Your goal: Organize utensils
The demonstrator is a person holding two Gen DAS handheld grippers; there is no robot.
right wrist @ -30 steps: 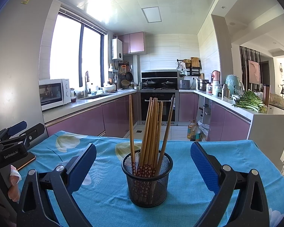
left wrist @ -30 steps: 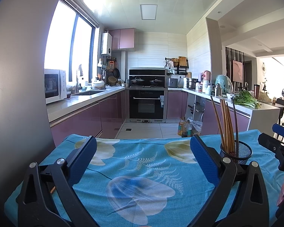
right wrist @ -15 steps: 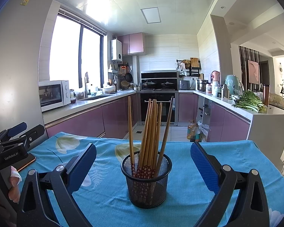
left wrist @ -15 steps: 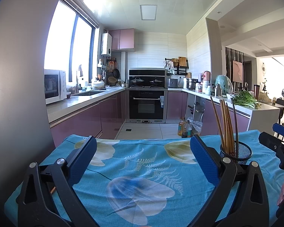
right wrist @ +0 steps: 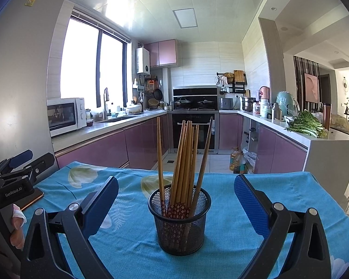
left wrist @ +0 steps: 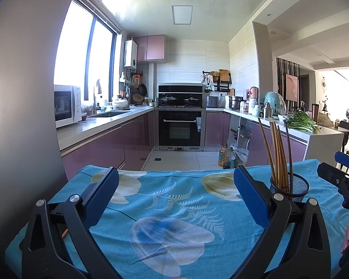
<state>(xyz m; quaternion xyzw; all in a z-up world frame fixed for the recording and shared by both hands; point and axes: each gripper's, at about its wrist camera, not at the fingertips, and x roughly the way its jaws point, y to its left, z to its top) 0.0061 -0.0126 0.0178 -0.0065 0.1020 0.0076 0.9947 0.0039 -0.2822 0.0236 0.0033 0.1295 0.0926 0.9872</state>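
Wooden chopsticks (right wrist: 186,160) stood gathered in the black mesh cup (right wrist: 179,220) ahead of our released, empty right gripper (right wrist: 176,200); the left gripper (left wrist: 176,195) also gaped, so little seemed left.

Lower chopsticks (right wrist: 174,211) behind holder (right wrist: 179,230) mesh; phone (right wrist: 31,200) mostly under left hand-held gripper (right wrist: 16,169).

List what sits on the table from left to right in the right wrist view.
Left gripper → phone lying under it → mesh holder of chopsticks, centred between the right gripper and its open fingers.
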